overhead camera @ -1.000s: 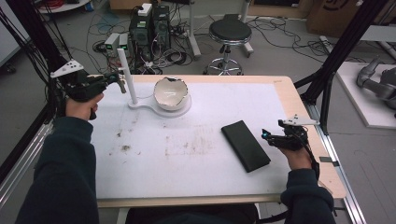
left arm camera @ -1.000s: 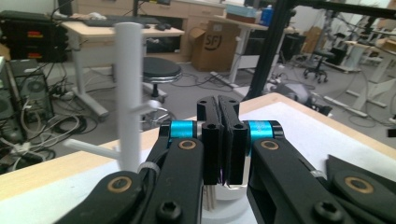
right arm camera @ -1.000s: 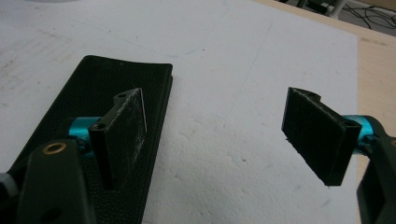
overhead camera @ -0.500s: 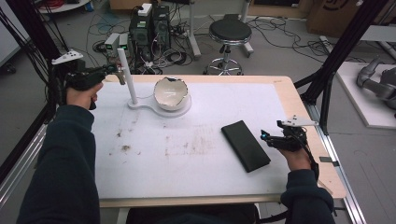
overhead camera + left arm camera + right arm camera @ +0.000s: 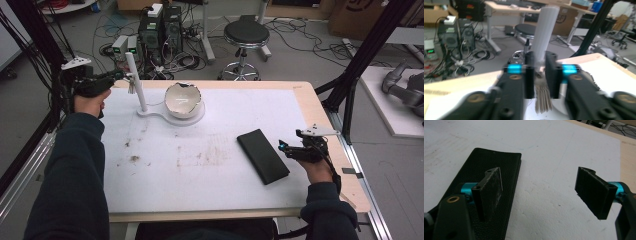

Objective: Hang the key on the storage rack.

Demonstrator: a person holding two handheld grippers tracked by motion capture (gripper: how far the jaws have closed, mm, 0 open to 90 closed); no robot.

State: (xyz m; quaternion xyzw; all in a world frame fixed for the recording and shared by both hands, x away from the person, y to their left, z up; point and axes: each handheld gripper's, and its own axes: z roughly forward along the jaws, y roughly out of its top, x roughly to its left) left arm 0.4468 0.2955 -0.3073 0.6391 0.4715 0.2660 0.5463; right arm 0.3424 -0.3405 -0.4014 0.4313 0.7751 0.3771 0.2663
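At the far left corner of the counter, the left gripper [image 5: 125, 77] holds its jaws partly apart around a small bunch of metal keys [image 5: 542, 97] that hangs at the upright white post [image 5: 136, 82]. The jaws have just been opening; in the left gripper view the keys dangle in the gap between the two black pads and the pads stand a little clear of them, though the picture is blurred there. The post rises straight up just behind the keys, its round white base [image 5: 150, 113] resting on the counter's white foam sheet [image 5: 200, 170]. Joined to that base, just to the right of the post, stands a broken white eggshell-shaped bowl [image 5: 183, 100]. The left hand [image 5: 89, 100] and its dark sleeve reach to the post from the left edge of the counter.

Well to the right of the post and nearer the person, the right gripper [image 5: 286, 148] has its jaws spread wide with nothing between them but bare foam. It hovers low just beside the right edge of a flat black leather-like case [image 5: 262, 155], which lies on the sheet at a slant. In the right gripper view the case [image 5: 491, 177] lies under and behind one jaw, apart from the other.

Brown stains [image 5: 207, 155] mark the foam between the post and the case.
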